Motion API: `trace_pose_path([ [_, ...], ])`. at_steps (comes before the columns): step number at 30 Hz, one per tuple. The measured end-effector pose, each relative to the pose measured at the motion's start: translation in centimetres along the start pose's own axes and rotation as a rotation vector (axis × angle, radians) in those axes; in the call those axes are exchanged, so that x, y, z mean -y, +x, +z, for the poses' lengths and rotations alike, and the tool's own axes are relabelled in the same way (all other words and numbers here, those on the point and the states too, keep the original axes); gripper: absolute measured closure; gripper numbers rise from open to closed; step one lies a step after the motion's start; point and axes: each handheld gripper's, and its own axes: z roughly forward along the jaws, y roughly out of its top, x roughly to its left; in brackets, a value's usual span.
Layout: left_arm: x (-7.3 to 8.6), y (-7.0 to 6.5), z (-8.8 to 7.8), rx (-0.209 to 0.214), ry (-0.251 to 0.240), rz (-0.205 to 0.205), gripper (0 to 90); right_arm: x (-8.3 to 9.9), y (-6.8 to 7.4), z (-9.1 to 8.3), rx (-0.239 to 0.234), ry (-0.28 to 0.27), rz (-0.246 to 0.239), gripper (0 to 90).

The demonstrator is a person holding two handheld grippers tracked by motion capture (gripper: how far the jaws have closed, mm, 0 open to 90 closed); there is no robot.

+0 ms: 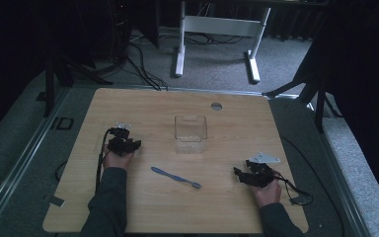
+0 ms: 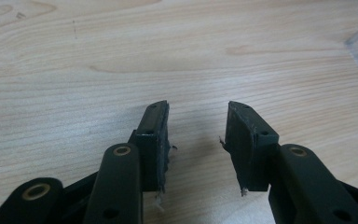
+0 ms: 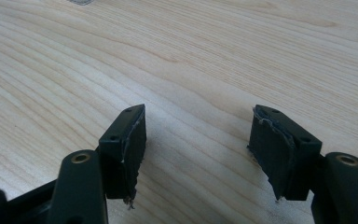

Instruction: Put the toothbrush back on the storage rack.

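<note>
Between two open, empty claws, left (image 1: pixel 124 129) and right (image 1: pixel 240 174), a toothbrush (image 1: pixel 175 177) lies amid bare tabletop (image 1: pixel 143 207).

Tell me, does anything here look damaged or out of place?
Yes: the black pads on both grippers' jaws look worn, with frayed, torn edges. The blue toothbrush lies askew on the table, outside the clear container.

Both forearms rest low, left tongs (image 1: pixel 123 132) and right tongs (image 1: pixel 238 172) parted, gripping nothing.
</note>
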Motion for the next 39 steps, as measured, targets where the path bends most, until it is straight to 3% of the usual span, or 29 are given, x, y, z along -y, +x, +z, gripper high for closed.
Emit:
trace_pose_path([
  [5,-0.1,0.1,-1.0,0.020,-0.031,0.032,58.1,0.0,0.0,0.0,0.000,0.000,0.000,35.7],
  [10,-0.9,-0.5,-2.7,0.040,-0.053,0.104,58.1,0.0,0.0,0.0,-0.001,0.001,0.000,35.5],
  [15,-1.5,-0.8,-4.0,0.056,-0.082,0.148,58.1,0.0,0.0,0.0,-0.002,0.001,0.000,35.2],
  [26,-2.5,-1.1,-6.1,0.119,-0.127,0.220,57.8,0.0,0.0,0.0,-0.002,0.001,0.000,35.1],
  [39,-3.2,-0.8,-7.4,0.162,-0.136,0.233,56.4,0.0,0.0,0.0,-0.004,0.001,-0.001,34.8],
])
